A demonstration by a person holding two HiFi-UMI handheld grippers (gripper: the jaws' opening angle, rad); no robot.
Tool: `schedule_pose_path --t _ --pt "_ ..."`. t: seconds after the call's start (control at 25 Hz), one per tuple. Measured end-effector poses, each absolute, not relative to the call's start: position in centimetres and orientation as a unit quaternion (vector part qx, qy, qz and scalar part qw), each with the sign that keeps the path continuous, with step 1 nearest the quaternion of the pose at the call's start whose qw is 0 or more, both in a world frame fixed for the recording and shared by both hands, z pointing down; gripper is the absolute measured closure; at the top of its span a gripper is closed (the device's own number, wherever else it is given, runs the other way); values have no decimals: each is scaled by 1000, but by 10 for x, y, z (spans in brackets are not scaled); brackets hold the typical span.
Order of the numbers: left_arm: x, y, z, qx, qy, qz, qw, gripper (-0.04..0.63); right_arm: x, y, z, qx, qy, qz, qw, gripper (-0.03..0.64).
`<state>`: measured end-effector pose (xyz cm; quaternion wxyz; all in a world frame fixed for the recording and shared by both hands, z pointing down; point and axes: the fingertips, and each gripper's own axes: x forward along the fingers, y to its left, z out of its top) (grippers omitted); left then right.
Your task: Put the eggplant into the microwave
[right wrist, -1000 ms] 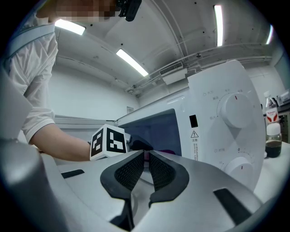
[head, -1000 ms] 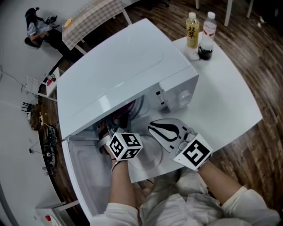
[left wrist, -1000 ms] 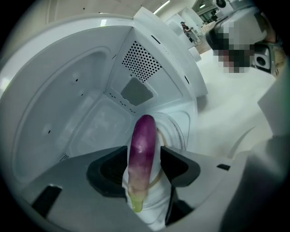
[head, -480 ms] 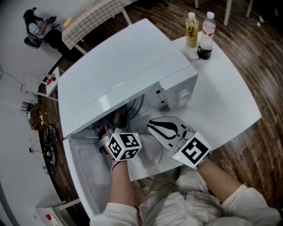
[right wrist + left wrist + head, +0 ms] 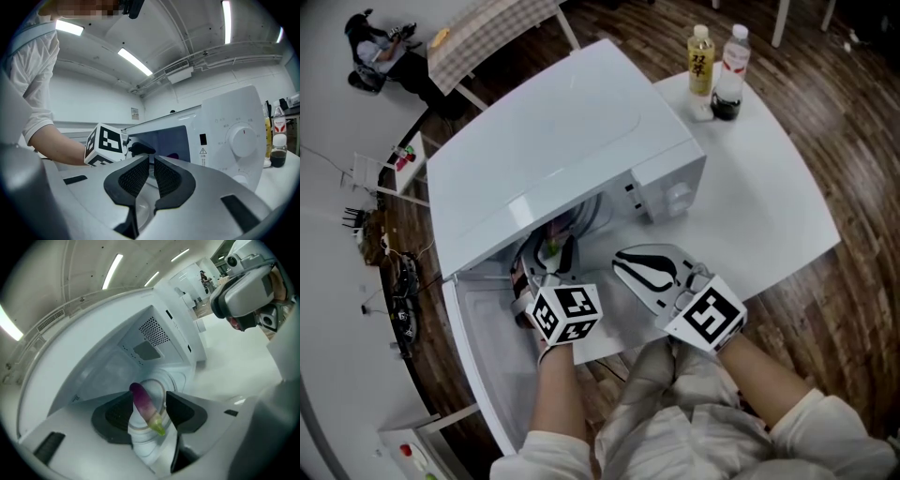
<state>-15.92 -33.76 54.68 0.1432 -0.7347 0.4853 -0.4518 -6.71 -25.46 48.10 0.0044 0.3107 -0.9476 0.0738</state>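
Left gripper view: eggplant point(image 5: 144, 405) between closing fingers point(image 5: 186, 412).

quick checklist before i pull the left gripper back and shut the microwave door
1. eggplant inside the microwave, apparently lying on the turntable: ok
2. left gripper not gripping: jaws apart, closing slightly, pads not pressing the eggplant between them: ok
3. left gripper out of the opening: not ok, it sits at the cavity mouth
4. eggplant's stem end clear of the door line: cannot tell
5. right gripper free: jaws together, nothing between them: ok
6. door swung open at the left: ok
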Motion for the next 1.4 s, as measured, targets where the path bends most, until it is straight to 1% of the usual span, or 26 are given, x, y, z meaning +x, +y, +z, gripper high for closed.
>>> schedule_pose_path --t 0.4,0.64,0.84,0.92,1.0,1.2,1.4 --pt "-130 -297 515 -760 493 -411 99 424 -56 -237 448 298 -951 75 35 580" --pt "-124 -282 505 -769 503 -389 73 459 -55 -229 434 288 -954 64 49 580" --pt "-122 -270 498 -781 515 -350 57 520 -53 -224 430 287 -955 60 49 580" --pt "-121 -263 497 -784 518 -339 48 556 -53 -220 432 285 -955 59 53 580" --pt "-121 -258 497 -786 522 -329 41 572 -53 -216 433 281 -956 59 56 580" --pt "-114 -249 489 -799 526 -290 14 594 -51 -210 436 276 -957 61 60 580" --pt "-106 -241 478 -830 515 -215 -19 594 -52 -207 433 271 -959 58 58 580"
